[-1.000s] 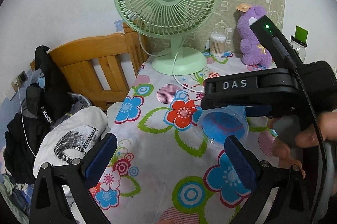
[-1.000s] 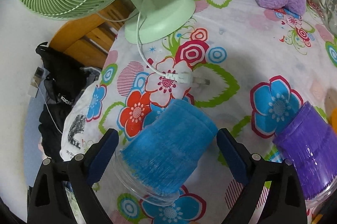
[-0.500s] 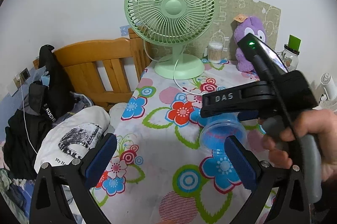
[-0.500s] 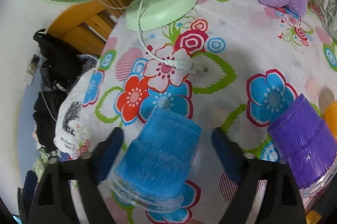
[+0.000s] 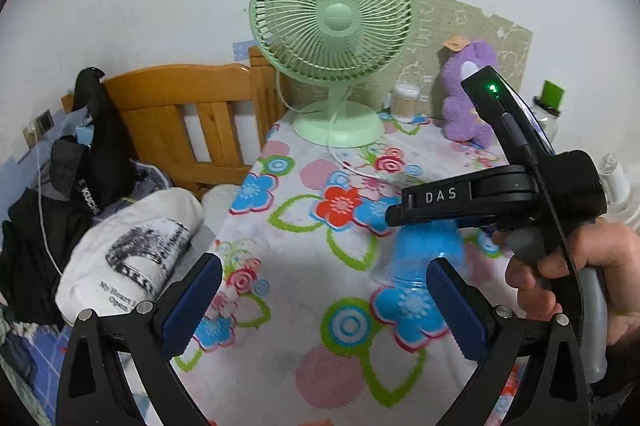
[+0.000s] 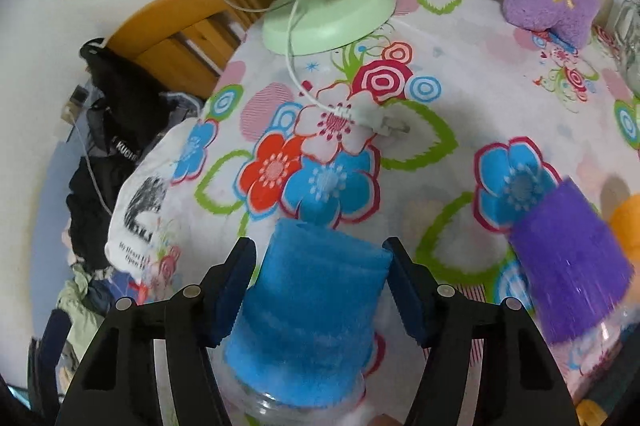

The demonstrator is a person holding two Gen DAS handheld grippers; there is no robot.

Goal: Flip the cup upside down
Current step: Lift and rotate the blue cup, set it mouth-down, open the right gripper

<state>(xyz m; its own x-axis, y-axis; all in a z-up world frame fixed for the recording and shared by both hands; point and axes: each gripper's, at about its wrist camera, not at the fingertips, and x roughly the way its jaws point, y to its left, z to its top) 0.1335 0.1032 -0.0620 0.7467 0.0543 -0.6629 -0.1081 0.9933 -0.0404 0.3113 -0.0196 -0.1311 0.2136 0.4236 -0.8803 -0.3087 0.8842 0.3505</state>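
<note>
Item: blue cup (image 6: 316,302), base-up between your right gripper's (image 6: 320,294) fingers, which pinch its sides so you can set it rim-down on the cloth (image 6: 460,85); your left gripper (image 5: 320,310) idles spread wide, holding nothing, cup beyond its right finger

clear plastic cup with fuzzy blue sleeve (image 6: 316,302) | inverted: closed blue end up, clear rim at bottom | over floral tablecloth | between blue pads, contact unclear | motion-blurred
</note>
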